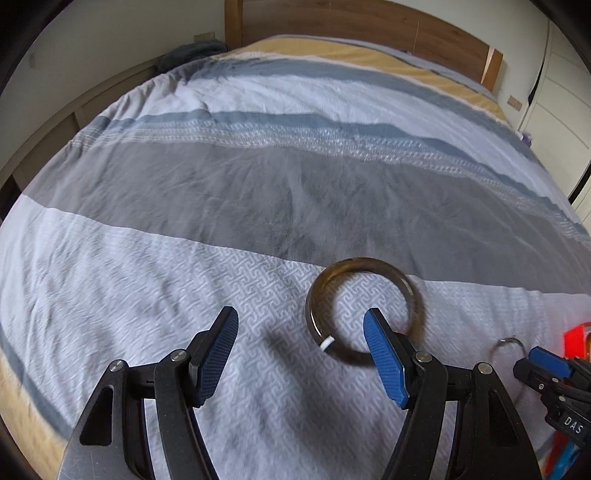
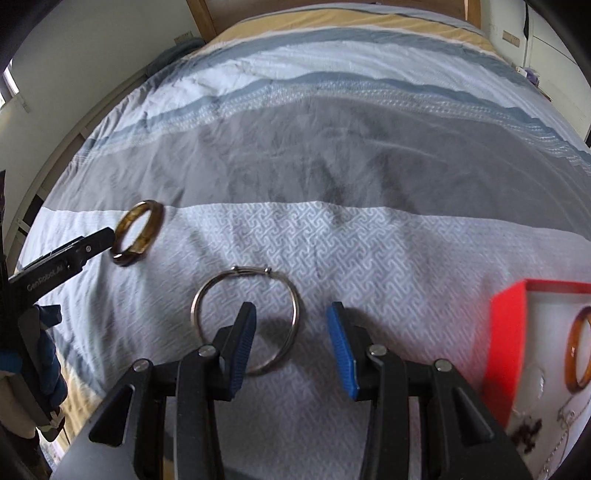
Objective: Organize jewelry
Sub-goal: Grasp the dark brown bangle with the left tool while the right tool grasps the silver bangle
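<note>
A dark brown bangle (image 1: 364,308) lies on the bedspread, its near edge under the right finger of my open left gripper (image 1: 300,334); it also shows at the left of the right wrist view (image 2: 138,232). A thin silver bangle (image 2: 245,321) lies on the bed, its near arc between the fingers of my open right gripper (image 2: 291,332); it shows small in the left wrist view (image 1: 508,345). A red box (image 2: 506,332) with a white lining sits at the right and holds an amber bangle (image 2: 578,354) and small dark jewelry.
The bed (image 1: 258,184) has a striped grey, white and blue cover and a wooden headboard (image 1: 369,29). White cabinets (image 1: 561,92) stand to the right. A wooden ledge (image 1: 55,129) runs along the left side.
</note>
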Demonstrator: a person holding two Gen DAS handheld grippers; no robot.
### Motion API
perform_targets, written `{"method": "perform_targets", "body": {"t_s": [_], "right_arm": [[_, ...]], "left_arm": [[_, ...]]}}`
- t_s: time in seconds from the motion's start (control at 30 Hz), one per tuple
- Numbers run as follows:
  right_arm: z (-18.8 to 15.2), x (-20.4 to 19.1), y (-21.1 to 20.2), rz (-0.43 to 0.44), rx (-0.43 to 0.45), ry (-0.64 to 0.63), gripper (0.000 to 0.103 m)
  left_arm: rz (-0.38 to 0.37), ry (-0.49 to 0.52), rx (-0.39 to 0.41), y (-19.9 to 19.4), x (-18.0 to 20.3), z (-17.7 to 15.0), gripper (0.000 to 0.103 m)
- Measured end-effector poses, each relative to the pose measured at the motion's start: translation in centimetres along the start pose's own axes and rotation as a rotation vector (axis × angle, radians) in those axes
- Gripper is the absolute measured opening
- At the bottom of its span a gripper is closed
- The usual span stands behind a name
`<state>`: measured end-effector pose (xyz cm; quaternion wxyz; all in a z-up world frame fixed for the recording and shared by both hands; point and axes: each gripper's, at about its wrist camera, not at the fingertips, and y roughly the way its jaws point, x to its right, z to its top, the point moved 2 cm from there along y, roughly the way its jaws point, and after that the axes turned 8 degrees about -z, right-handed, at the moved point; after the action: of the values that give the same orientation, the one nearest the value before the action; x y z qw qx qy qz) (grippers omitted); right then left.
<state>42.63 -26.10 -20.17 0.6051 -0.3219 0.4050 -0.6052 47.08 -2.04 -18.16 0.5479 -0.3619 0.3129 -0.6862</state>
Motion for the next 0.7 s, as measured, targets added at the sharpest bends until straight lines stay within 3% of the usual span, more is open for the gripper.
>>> {"method": "perform_targets", "body": {"t_s": [0.47,0.7], "right_arm": [[0.4,0.0,2.3,0.011,0.036,-0.017,0.04],[0.7,-0.8,2.8,-0.034,0.096,-0.036,0.038]], "left_arm": [[0.034,0.04,0.008,3.8,0.1,-0.6,0.07],[0.014,0.037,0.022,4.6,-0.2,-0.6,0.071]]}}
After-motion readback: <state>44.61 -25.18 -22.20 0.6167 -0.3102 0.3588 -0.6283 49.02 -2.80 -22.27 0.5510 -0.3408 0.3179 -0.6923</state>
